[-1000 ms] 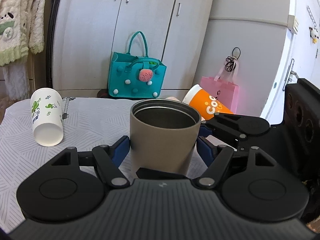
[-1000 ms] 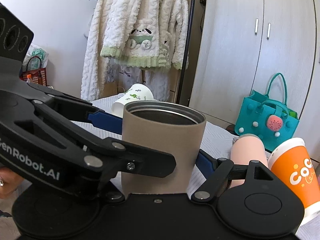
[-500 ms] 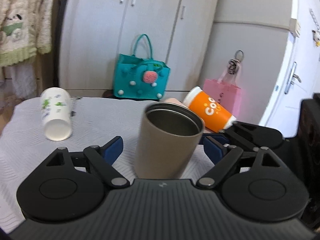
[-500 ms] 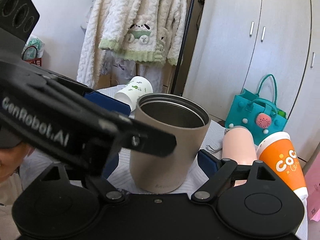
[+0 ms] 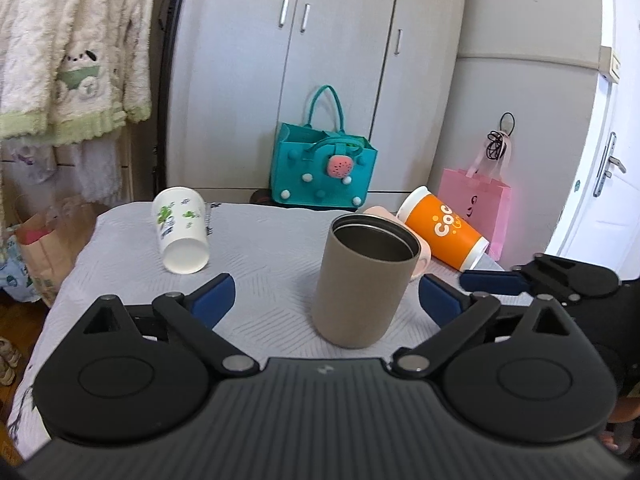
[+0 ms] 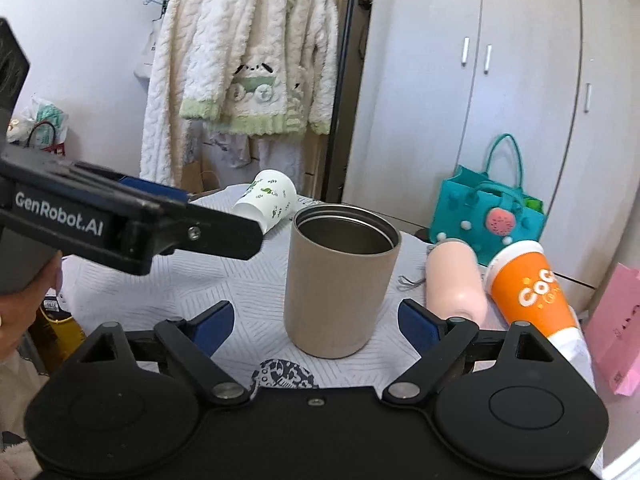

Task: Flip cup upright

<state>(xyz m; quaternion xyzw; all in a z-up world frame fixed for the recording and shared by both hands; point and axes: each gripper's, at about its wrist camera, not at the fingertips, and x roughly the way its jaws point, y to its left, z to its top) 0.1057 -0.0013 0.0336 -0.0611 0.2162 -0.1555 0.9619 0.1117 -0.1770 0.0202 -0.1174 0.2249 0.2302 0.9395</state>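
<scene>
Table [image 5: 260, 248]: cup [image 5: 362, 284] upright, between spread left hand-held gripper [image 5: 326, 294] fingers.

Count from my two tongs' views. Cups on the table [image 5: 260, 264]: four. One tan steel cup [image 5: 362, 288] upright; three on their sides: one white leaf-print cup [image 5: 180, 232], one pink cup [image 6: 454, 280], one orange cup [image 5: 444, 232]. Bags: one teal felt bag [image 5: 322, 168], one pink bag [image 5: 478, 204], one brown paper bag [image 5: 38, 248] at the table's edge. Fleece robes hanging: one [image 6: 248, 60]. Tongs: two, my left tongs [image 5: 324, 296] and my right tongs [image 6: 316, 322].
</scene>
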